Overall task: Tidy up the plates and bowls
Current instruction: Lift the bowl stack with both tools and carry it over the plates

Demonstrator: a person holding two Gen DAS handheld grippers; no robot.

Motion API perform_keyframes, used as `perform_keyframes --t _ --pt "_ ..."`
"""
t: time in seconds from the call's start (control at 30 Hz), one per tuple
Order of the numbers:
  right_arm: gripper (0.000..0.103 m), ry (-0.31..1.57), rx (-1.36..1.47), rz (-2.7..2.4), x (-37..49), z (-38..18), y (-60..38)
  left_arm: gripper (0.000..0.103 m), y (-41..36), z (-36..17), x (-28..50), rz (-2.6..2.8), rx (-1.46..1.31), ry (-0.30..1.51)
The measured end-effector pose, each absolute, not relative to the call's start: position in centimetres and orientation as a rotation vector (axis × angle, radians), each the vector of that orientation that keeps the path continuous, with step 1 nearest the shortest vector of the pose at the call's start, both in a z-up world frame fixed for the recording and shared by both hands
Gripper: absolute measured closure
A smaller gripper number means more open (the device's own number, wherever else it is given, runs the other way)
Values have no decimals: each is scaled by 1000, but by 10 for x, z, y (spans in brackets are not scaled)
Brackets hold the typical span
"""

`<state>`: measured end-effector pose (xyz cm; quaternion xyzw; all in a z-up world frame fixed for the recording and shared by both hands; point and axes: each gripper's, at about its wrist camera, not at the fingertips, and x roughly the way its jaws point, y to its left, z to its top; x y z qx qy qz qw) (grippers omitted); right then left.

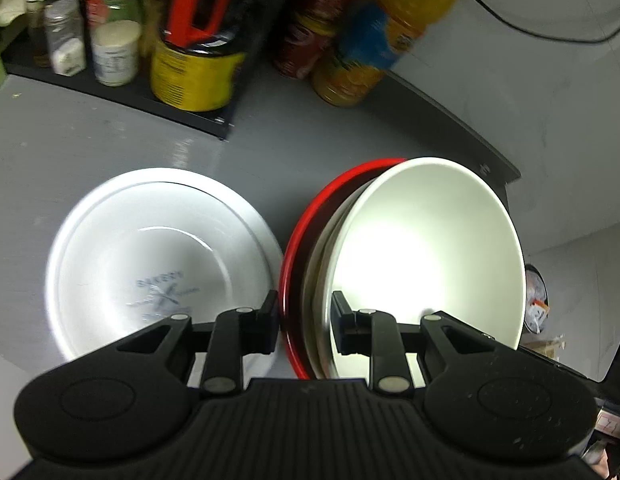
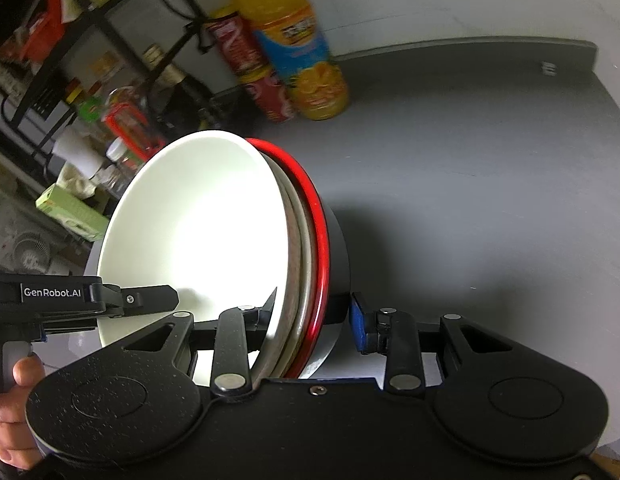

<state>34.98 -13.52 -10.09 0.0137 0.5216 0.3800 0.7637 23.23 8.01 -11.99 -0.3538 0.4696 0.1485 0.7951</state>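
A nested stack of bowls, a white bowl (image 1: 426,248) inside a beige one inside a red-rimmed bowl (image 1: 300,240), hangs tilted over the grey table. My left gripper (image 1: 306,314) is shut on its rim, one finger outside the red rim and one inside the white bowl. In the right wrist view my right gripper (image 2: 314,314) is shut on the opposite rim. Its left finger is inside the white bowl (image 2: 198,232) and its blue pad (image 2: 358,324) lies on the dark outer wall below the red rim (image 2: 320,232). A stack of white plates (image 1: 162,256) lies on the table to the left.
Spice jars (image 1: 114,52) and a yellow can (image 1: 194,76) stand on a black tray at the back. A red tube (image 2: 250,68) and an orange juice bottle (image 2: 298,52) stand by the wall. A person's hand (image 2: 14,400) grips the left tool. The table edge (image 1: 506,172) runs on the right.
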Motion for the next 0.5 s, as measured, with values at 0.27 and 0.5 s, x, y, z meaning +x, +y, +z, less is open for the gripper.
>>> perform_keyframes --t 0.27,0.5 --pt "70 1140 -15 878 342 -99 -104 78 113 -118 210 368 -798 991" --pt "71 1154 -46 916 334 -99 -78 78 140 -117 195 406 -826 986"
